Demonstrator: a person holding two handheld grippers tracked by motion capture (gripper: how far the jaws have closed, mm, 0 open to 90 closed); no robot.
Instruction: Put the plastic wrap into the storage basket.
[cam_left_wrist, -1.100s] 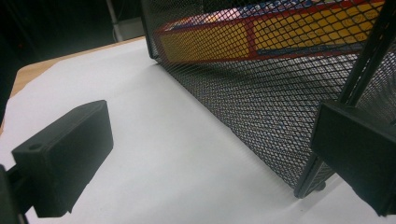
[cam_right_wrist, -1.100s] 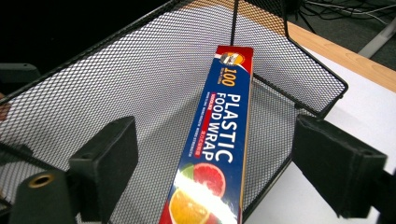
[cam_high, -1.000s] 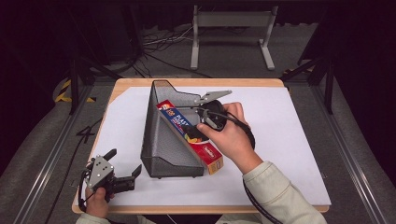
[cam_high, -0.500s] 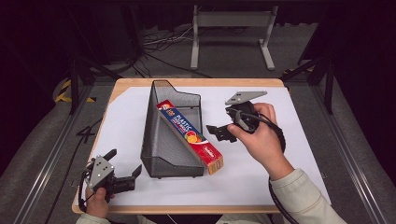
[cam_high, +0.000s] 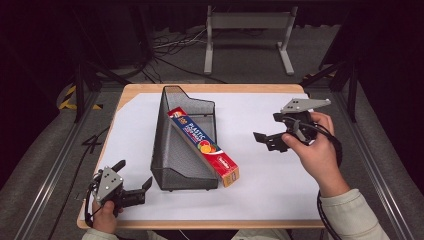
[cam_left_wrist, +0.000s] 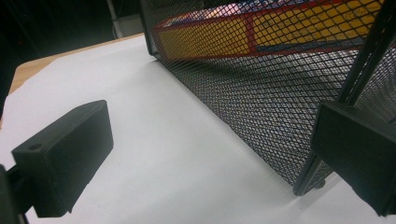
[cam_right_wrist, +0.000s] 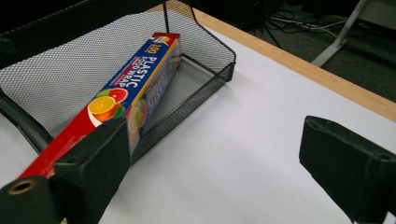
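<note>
White paper covers the table (cam_high: 260, 200), where the box (cam_high: 204, 147) leans in the mesh basket (cam_high: 170, 165), likely just placed, since both the right gripper (cam_high: 270, 140) and the left gripper (cam_high: 134, 181) hang with jaws apart and empty.

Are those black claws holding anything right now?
No. The left gripper and the right gripper are both open and empty. The plastic wrap box just leans in the mesh basket.

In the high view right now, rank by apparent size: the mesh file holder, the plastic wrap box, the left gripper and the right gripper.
1. Mesh file holder, clearly largest.
2. Plastic wrap box, long but narrow.
3 and 4. Right gripper and left gripper: both open, they look about alike; hands partly cover them, so I won't rank one above the other.
</note>
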